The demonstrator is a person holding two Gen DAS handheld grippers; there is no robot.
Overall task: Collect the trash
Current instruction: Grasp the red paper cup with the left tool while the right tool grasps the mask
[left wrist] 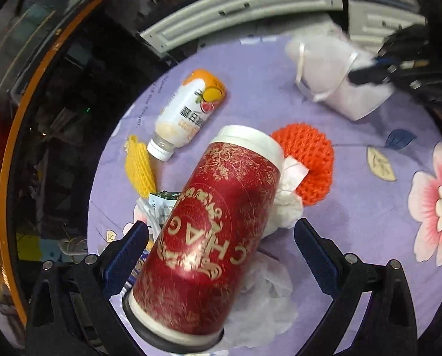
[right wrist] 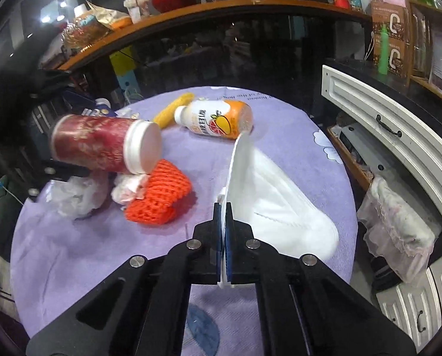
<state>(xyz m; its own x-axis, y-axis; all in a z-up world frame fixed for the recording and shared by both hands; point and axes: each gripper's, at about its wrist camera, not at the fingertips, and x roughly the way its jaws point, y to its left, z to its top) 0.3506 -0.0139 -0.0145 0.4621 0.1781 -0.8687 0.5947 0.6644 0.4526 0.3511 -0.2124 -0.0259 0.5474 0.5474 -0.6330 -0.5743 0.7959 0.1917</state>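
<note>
Right gripper point(right wrist: 223, 207) pinches a white face mask point(right wrist: 268, 195); left gripper point(left wrist: 221, 237) carries a red canister point(left wrist: 212, 237) over the lilac table point(right wrist: 72, 261).

The right-wrist view shows its 2 jaws pressed together on the mask's edge, the mask fanning out above the cloth. The left-wrist view shows wide-set jaws flanking the tilted canister; whether both pads touch it I cannot tell. Beneath lie crumpled tissue point(left wrist: 286, 204), an orange foam net point(left wrist: 312, 163), a yellow net point(left wrist: 139, 167) and a toppled juice bottle point(left wrist: 188, 112). Only the right view shows the cluttered shelf point(right wrist: 191, 6).
</note>
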